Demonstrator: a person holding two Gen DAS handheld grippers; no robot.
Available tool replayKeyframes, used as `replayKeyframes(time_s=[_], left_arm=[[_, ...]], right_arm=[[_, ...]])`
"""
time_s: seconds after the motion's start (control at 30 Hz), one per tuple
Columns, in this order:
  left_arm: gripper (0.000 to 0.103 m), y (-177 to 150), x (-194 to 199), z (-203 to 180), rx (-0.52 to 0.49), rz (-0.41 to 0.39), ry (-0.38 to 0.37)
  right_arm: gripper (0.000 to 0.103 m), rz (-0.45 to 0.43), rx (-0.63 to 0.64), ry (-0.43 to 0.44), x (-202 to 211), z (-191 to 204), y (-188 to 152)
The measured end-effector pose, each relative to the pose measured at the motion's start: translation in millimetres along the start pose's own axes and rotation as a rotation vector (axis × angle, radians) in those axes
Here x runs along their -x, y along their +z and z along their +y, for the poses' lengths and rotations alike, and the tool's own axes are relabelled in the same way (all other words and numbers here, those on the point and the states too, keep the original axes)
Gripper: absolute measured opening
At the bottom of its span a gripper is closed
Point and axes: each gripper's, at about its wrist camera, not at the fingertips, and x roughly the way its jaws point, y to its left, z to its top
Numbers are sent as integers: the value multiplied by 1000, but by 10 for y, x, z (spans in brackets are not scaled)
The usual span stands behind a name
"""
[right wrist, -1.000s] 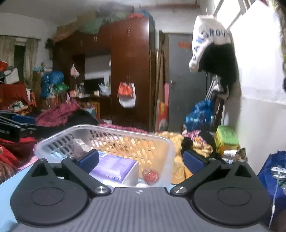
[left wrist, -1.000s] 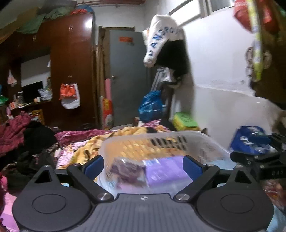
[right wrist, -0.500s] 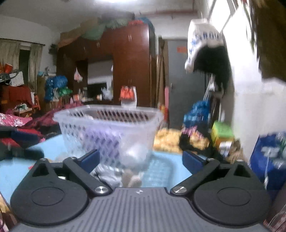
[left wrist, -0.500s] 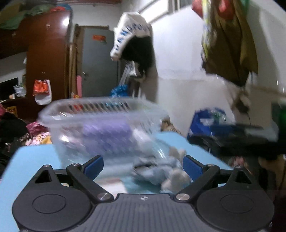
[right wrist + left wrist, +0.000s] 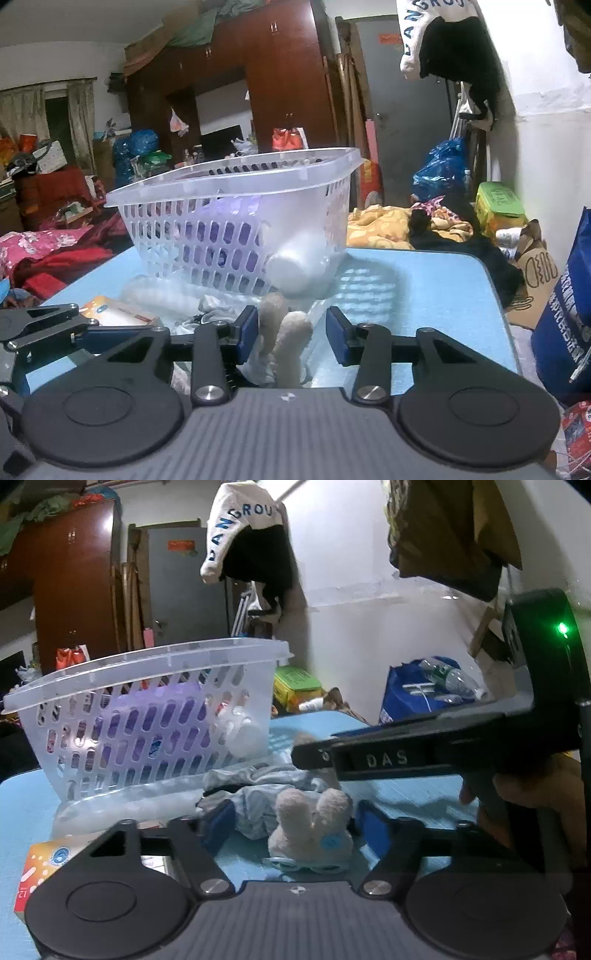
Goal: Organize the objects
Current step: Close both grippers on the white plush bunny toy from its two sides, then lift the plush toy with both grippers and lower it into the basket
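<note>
A clear plastic basket (image 5: 155, 716) stands on the blue table (image 5: 22, 805), holding a purple box and a white bottle (image 5: 299, 266). In front of it lies a beige plush bunny in pale blue cloth (image 5: 310, 827). My left gripper (image 5: 291, 823) is open, its blue pads either side of the bunny. My right gripper (image 5: 291, 332) is open too, with the bunny's ears (image 5: 284, 336) standing between its pads, closer to the left pad. The right gripper's black body crosses the left wrist view (image 5: 424, 753).
An orange and white carton (image 5: 40, 867) lies at the table's near left, also seen in the right wrist view (image 5: 114, 314). A crumpled clear bag (image 5: 122, 805) sits by the basket. A blue bag (image 5: 569, 314) stands right of the table. Clothes and bedding surround it.
Both grippers have come down from above the basket to table level in front of it. Their jaws have narrowed and now flank the plush bunny.
</note>
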Motion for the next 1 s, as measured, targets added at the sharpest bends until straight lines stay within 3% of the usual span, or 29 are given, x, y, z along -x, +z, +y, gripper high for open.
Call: replayKeyframes(time_s=[0.07,0.17,0.33,0.67,1.0], left_arm=[[48,7,13,41,13,-12,-10],[36,-12,55,83,27,-30,-17],[33,-76,154,151,18,-62,-5],[31,-244,386,386,24,-165,-81],[31,-207,723,487,32,-263,-124]], right_arm=[[29,-2,1,13,27,8,-27],[24,-10,6,22,98,13,-46],[17,-14,15,37,225,92,-106],[15,-87,91,29,507,442,-299],[15,-165,162,5,716,719,-192]])
